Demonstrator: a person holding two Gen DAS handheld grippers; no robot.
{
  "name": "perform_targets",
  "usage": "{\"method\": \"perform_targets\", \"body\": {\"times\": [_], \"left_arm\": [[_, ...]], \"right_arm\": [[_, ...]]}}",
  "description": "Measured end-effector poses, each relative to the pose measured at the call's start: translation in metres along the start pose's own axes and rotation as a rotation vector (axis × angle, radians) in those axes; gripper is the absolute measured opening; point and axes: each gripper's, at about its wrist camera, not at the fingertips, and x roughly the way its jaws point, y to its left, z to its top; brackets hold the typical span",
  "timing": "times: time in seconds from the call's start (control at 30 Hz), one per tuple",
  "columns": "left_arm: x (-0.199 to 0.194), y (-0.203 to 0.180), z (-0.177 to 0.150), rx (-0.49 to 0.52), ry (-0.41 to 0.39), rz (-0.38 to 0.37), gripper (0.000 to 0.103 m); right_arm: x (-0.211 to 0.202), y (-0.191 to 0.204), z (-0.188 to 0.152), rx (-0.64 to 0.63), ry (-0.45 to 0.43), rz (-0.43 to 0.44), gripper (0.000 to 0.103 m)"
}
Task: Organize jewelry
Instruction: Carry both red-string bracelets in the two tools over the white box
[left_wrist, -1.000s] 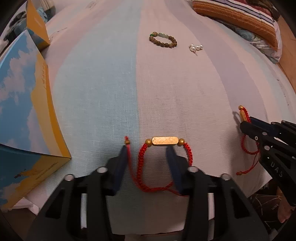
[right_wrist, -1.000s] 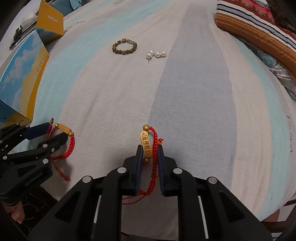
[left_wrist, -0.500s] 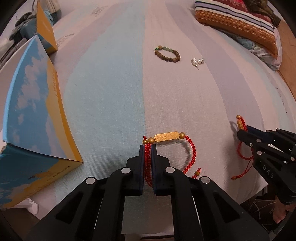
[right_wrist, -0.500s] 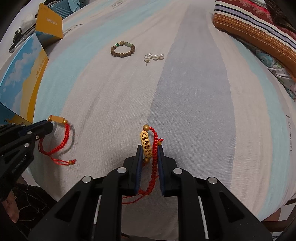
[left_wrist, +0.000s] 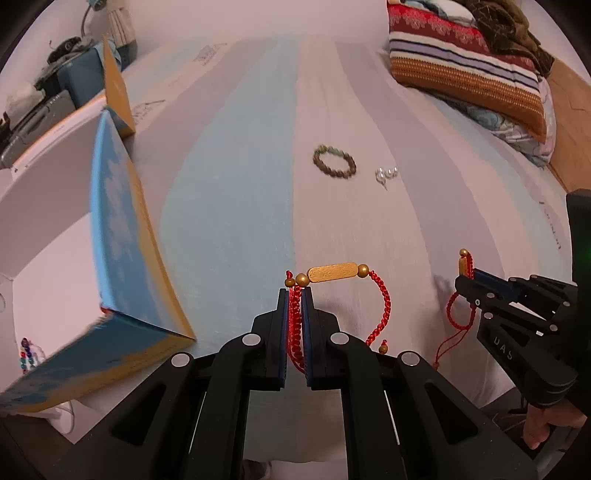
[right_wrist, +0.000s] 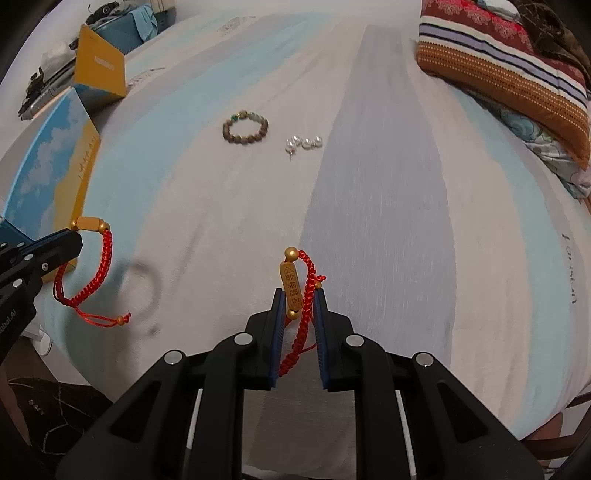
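Red braided cord pinched in my left gripper (left_wrist: 294, 295), fully closed | right gripper (right_wrist: 300, 295) clamps second red bracelet (right_wrist: 295, 284) | carry both steadily toward open box (left_wrist: 122, 236), cords clear of its rim.

- Box (left_wrist: 122, 236): blurred, cut off by the left edge of the left view.
- Beads (left_wrist: 26, 354) inside it: only a few show.
- Pearls (right_wrist: 304, 143): too small to identify.
- Pillow (right_wrist: 509, 70): cut off at right.

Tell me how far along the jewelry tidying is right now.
Done: some colored beads already lie in the open box. In hand: left tongs and right tongs each grip a red cord bracelet. Left: the brown bead bracelet and pearl earrings lie on the bedsheet.
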Motion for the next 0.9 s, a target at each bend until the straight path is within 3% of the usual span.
{"method": "perform_targets", "body": {"times": [0.37,0.9], "left_arm": [[-0.035,0.013,0.026,-0.018,-0.087,0.023,0.006],[-0.079,0.062,0.028,-0.093,-0.197,0.071,0.006]], "right_arm": [[-0.030,0.013,0.024,0.021,-0.099,-0.007,0.015],[-0.064,0.046,0.055,0.031,-0.236,0.012,0.014]]}}
